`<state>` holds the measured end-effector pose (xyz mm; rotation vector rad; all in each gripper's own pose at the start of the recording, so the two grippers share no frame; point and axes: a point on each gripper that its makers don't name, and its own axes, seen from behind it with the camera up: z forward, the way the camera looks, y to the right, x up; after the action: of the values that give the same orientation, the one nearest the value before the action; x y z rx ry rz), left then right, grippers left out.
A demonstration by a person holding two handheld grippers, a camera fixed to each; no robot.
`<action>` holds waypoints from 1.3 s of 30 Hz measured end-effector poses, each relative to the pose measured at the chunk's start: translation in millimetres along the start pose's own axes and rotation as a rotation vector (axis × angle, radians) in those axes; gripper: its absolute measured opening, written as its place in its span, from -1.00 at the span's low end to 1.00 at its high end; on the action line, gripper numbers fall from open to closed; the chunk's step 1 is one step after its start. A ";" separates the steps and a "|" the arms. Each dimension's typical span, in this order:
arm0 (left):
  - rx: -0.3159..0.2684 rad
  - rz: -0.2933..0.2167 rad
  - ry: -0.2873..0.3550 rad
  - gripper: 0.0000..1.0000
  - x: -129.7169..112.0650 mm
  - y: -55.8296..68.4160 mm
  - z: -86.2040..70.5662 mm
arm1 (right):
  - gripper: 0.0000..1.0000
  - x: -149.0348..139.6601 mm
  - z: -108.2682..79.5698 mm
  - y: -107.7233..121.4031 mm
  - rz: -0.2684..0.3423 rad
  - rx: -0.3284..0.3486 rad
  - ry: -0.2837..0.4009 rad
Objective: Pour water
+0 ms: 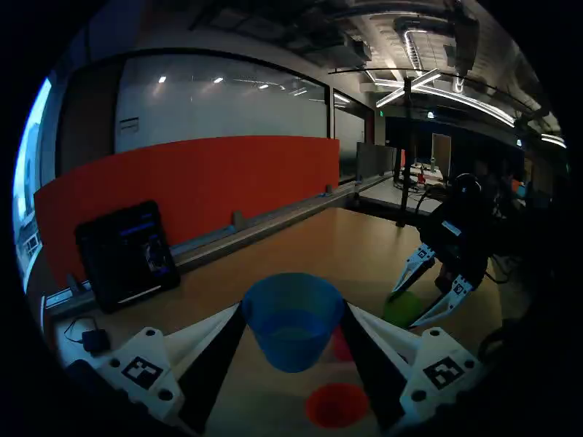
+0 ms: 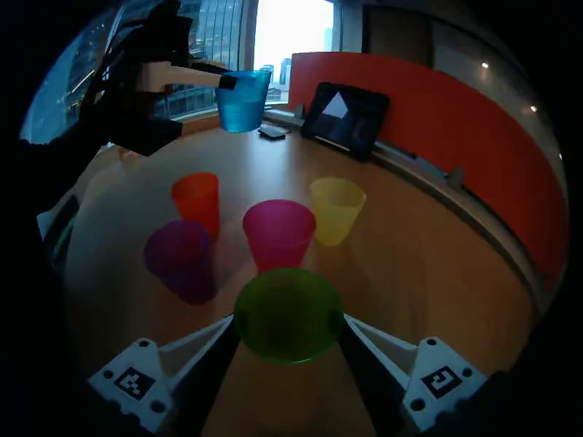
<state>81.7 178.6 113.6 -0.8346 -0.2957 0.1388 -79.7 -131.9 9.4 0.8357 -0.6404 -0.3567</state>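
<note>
My left gripper point(image 1: 293, 309) is shut on a translucent blue cup point(image 1: 291, 339) with water in its lower part, held upright above the wooden table point(image 1: 342, 247). In the right gripper view the blue cup point(image 2: 243, 100) hangs high at the far side of the table. My right gripper point(image 2: 289, 322) is shut on a green cup point(image 2: 289, 306), seen from above its rim. In the left gripper view the right gripper point(image 1: 407, 307) holds the green cup point(image 1: 402, 309) low over the table, to the right. Whether the green cup touches the table I cannot tell.
Beyond the green cup stand a pink cup point(image 2: 279, 233), a yellow cup point(image 2: 337, 210), an orange cup point(image 2: 196, 200) and a purple cup point(image 2: 181, 258). The orange cup point(image 1: 337, 404) lies below the blue one. A dark tablet point(image 1: 127, 255) leans against the red partition point(image 1: 218, 175).
</note>
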 end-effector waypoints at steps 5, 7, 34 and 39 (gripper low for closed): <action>0.003 0.000 0.017 0.77 3.1 4.1 -6.7 | 0.83 12.5 -10.9 1.8 0.010 -0.017 0.039; 0.006 -0.002 0.025 0.77 4.5 5.4 -9.5 | 0.83 18.8 -16.0 2.3 0.010 -0.024 0.057; 0.030 -0.053 0.157 0.77 23.3 32.8 -35.2 | 0.83 116.3 -72.2 4.3 0.052 -0.085 0.377; 0.036 -0.053 0.175 0.77 26.7 35.0 -37.0 | 0.83 129.3 -78.2 4.7 0.060 -0.085 0.424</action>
<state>118.4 181.9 69.4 -0.7968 -0.1499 0.0206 69.4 -152.7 23.3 0.7782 -0.2531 -0.1425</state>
